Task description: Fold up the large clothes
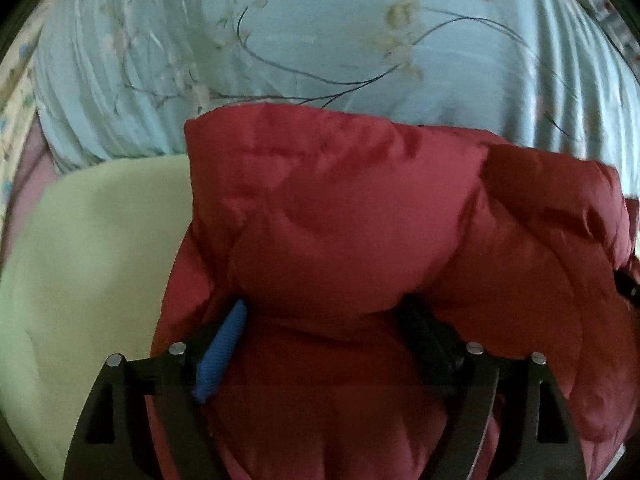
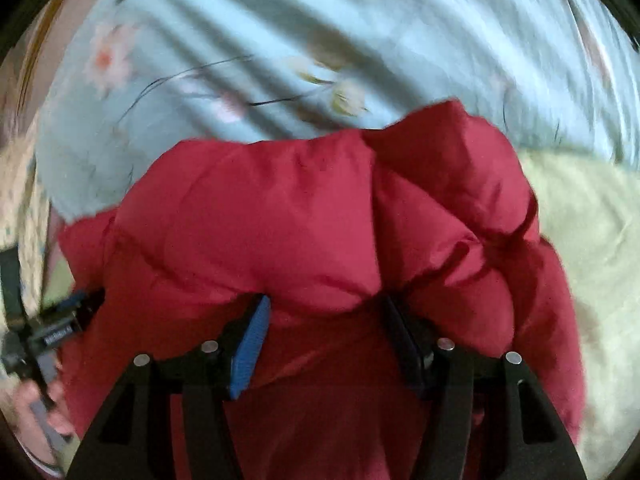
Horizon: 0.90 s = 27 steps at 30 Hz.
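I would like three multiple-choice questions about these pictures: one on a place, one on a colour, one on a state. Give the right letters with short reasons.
1. Where does the puffy jacket lie?
A. on a pale green sheet
B. on a chair
C. in a basket

2. What colour is the jacket?
A. black
B. red
C. white

3. What is between the fingers of the left tongs and the right tongs?
A. nothing
B. jacket fabric
C. a pillow

Answers:
1. A, the pale green sheet shows beside it.
2. B, it is red in both views.
3. B, red padding bulges between both pairs.
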{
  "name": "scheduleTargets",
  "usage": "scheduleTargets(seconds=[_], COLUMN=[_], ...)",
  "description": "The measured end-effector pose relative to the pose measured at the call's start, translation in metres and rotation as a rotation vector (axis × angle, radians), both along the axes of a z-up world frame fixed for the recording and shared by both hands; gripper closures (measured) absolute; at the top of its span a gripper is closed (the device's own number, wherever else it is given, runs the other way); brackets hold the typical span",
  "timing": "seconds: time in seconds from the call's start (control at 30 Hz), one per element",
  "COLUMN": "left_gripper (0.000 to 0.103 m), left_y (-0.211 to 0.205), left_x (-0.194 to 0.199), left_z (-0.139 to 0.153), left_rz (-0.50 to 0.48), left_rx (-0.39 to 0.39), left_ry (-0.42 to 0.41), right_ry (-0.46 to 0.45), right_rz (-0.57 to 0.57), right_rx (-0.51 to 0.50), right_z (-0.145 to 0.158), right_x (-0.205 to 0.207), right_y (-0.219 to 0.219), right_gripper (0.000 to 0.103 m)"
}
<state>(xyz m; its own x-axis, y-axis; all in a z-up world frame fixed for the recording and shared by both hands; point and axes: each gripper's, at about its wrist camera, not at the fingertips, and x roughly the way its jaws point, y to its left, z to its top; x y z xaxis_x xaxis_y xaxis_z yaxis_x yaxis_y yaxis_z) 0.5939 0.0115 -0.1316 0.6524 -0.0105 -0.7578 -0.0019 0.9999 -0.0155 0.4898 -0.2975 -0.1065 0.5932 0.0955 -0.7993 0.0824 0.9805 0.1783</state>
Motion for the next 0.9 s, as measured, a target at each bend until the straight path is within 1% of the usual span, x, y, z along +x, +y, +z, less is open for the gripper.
scheduleTargets(seconds=[0.07, 0.13, 0.3, 0.37, 0.43, 0.53, 0.6, 0.67, 0.77, 0.83, 0.9], left_gripper=[0.016, 0.015, 0.015, 0.015, 0.016, 0.016, 0.015, 0.013, 0.012, 0.012, 0.014], left_y=[0.001, 0.001, 0.003, 0.004, 0.005, 0.008, 0.01, 0.01, 0.01, 0.011, 0.016], left_x=[0.008, 0.014, 0.013, 0.005, -0.014, -0.035, -0.037, -0.028, -0.021, -0.026, -0.041], left_z=[-0.005, -0.008, -0.006, -0.001, 0.009, 0.017, 0.011, 0.003, 0.008, 0.015, 0.024], left_rz=[0.006, 0.009, 0.005, 0.007, 0.011, -0.005, -0.01, -0.004, 0.006, -0.005, -0.024], left_rx=[-0.004, 0.002, 0.002, -0.002, -0.002, 0.008, 0.035, 0.051, 0.038, 0.036, 0.013], left_ry=[0.007, 0.009, 0.014, 0.012, 0.001, -0.038, -0.035, -0.006, 0.028, 0.021, -0.009], right_ry=[0.003, 0.004, 0.01, 0.012, 0.01, 0.004, 0.001, 0.004, 0.011, 0.007, -0.008], right_rz=[-0.012, -0.015, -0.013, -0.011, -0.008, -0.003, -0.003, -0.006, -0.016, -0.017, -0.022], right_rx=[0.027, 0.018, 0.024, 0.025, 0.025, 0.029, 0.03, 0.026, 0.027, 0.044, 0.068], right_z=[-0.006, -0.01, -0.015, -0.016, -0.019, -0.019, -0.021, -0.024, -0.015, -0.005, 0.007], right_x=[0.005, 0.007, 0.008, 0.009, 0.009, 0.007, 0.006, 0.004, 0.001, -0.006, -0.02], right_y=[-0.005, -0.003, -0.003, 0.0, -0.005, -0.008, -0.01, -0.01, -0.007, -0.008, -0.011], right_gripper=[0.042, 0.042, 0.042, 0.042, 0.042, 0.042, 0.042, 0.042, 0.041, 0.041, 0.04])
